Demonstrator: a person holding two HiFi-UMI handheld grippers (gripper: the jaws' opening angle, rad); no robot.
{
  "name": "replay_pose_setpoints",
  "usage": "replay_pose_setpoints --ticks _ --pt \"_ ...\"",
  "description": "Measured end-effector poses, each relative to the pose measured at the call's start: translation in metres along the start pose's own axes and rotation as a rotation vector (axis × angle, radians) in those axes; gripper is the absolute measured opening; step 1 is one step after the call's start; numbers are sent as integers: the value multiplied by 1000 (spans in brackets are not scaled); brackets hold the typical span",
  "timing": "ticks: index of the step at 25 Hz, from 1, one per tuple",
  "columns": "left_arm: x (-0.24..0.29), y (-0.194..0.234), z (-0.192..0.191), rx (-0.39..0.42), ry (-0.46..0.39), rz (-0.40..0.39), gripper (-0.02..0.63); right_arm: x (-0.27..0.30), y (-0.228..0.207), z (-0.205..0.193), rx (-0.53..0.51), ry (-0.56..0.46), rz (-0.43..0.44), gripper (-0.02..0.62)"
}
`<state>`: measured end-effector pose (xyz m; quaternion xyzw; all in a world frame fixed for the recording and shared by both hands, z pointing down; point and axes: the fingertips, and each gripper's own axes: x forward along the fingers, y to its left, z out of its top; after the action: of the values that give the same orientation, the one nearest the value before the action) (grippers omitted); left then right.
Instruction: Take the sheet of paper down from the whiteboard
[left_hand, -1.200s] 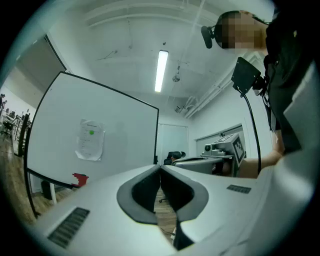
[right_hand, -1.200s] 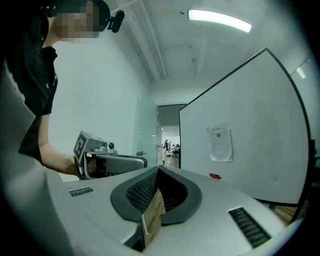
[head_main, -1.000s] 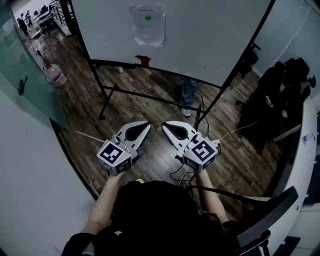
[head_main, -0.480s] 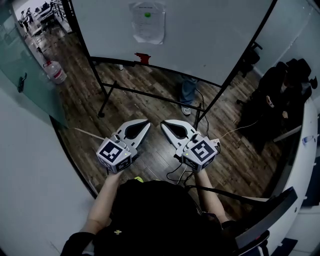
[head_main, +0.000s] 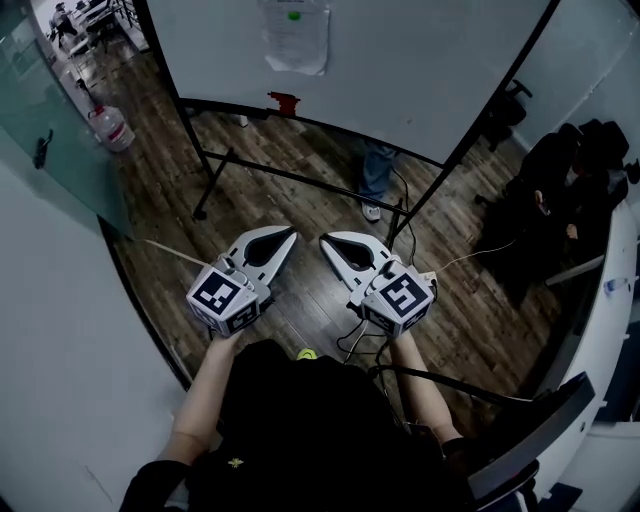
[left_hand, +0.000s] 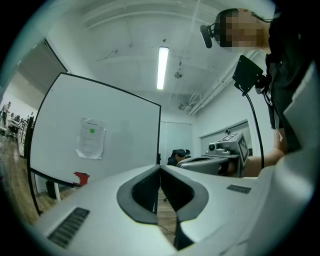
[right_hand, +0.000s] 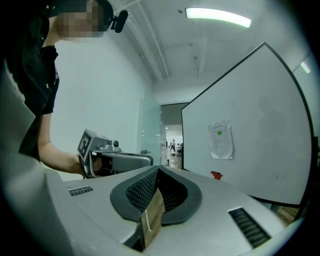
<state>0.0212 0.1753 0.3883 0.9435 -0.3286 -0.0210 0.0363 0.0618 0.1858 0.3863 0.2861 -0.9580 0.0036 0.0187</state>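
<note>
Fingers (left_hand: 142, 192) of the left gripper (head_main: 289, 236) and of the right gripper (head_main: 326, 241) are pressed fully together with nothing between them. Both grippers point level toward the board, side by side. The white, slightly crumpled printed sheet of paper (head_main: 295, 40) hangs on the large black-framed whiteboard (head_main: 430, 70), left of its middle, apparently held by a small round green magnet (head_main: 294, 15). A small red object (head_main: 284, 101), perhaps an eraser, sits on the ledge just below.

Step in hand, as judged: the approach, since both grippers are well apart from the sheet. The next move calls for closing in, opening one pair of fingers, and freeing the magnet or a paper edge.

The board's black stand rests on a dark wood-plank floor (head_main: 300, 180). A glass partition (head_main: 45, 130) and a clear water bottle (head_main: 112, 128) lie to the left, and a seated person in dark clothing (head_main: 560, 190) is to the right.
</note>
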Motion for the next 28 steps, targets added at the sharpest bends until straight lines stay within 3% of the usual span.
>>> replay_pose_setpoints --ticks 15,28 --pt "12 3 0 -1 -8 14 18 4 -10 1 -12 -11 13 0" --pt "35 44 7 11 -30 19 18 33 -47 8 -5 -26 -21 0"
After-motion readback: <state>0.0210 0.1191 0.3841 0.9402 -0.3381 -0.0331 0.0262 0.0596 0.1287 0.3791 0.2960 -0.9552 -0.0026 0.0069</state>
